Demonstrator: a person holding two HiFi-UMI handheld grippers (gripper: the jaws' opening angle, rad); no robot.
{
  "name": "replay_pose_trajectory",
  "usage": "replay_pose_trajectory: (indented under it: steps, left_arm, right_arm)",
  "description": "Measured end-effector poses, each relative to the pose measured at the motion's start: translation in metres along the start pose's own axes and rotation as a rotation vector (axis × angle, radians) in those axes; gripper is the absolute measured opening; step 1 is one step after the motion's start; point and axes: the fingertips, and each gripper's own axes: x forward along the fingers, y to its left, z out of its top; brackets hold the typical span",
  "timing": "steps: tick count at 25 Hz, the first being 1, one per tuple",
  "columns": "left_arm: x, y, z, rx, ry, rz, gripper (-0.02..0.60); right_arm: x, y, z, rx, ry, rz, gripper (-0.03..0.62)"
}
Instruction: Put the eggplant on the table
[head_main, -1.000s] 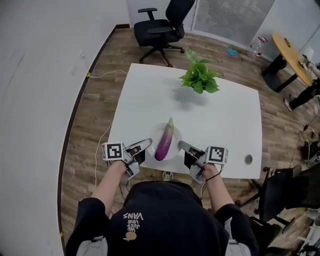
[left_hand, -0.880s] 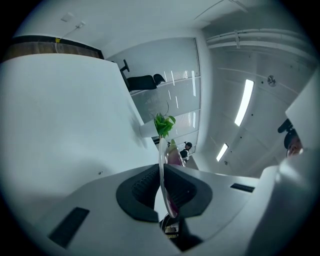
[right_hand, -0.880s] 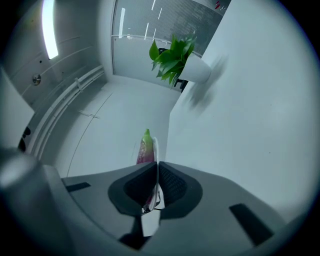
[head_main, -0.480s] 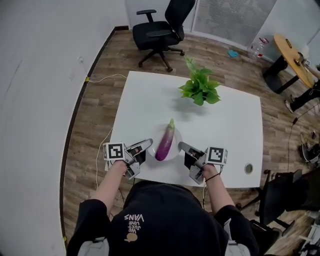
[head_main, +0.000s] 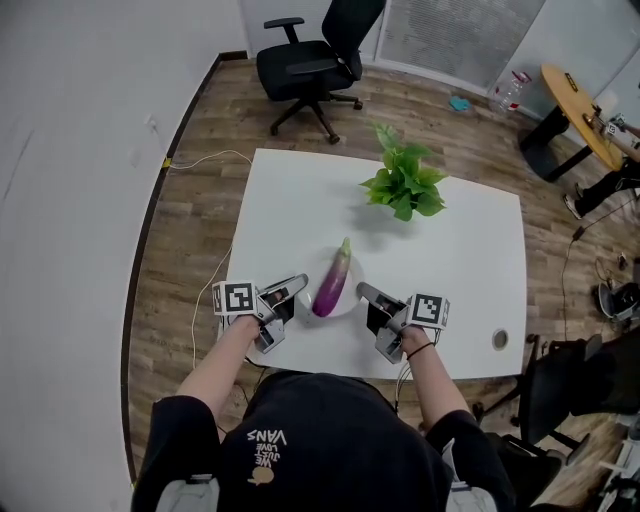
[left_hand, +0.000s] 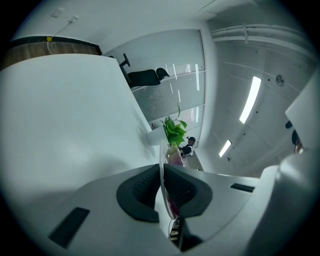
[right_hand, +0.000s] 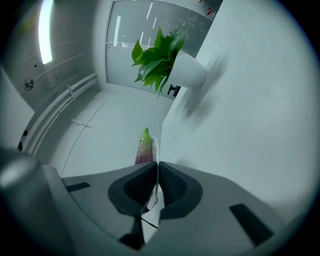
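Note:
A purple eggplant (head_main: 331, 283) with a green stem lies on a small white plate (head_main: 351, 297) held over the near part of the white table (head_main: 460, 270). My left gripper (head_main: 297, 288) is shut on the plate's left rim, and my right gripper (head_main: 364, 293) is shut on its right rim. In the left gripper view the thin plate rim (left_hand: 161, 165) stands edge-on between the closed pads, with the eggplant (left_hand: 174, 156) behind it. The right gripper view shows the same: the plate rim (right_hand: 156, 150) is clamped, and the eggplant (right_hand: 144, 149) lies beyond it.
A potted green plant (head_main: 405, 185) stands at the table's far side. A cable hole (head_main: 500, 340) sits near the front right corner. A black office chair (head_main: 310, 65) is beyond the table, a wooden table (head_main: 575, 110) at far right.
Both grippers have carried the plate with the eggplant a little farther in over the table and slightly lower. Both grips are unchanged.

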Motion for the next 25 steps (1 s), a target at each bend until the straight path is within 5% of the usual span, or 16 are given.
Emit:
replay_pose_trajectory:
  steps: [25]
  left_arm:
    - [0.016,0.062,0.002,-0.131,0.201,0.114,0.021]
  right_arm:
    - [0.031,-0.059,0.007,0.052,0.075,-0.109,0.026]
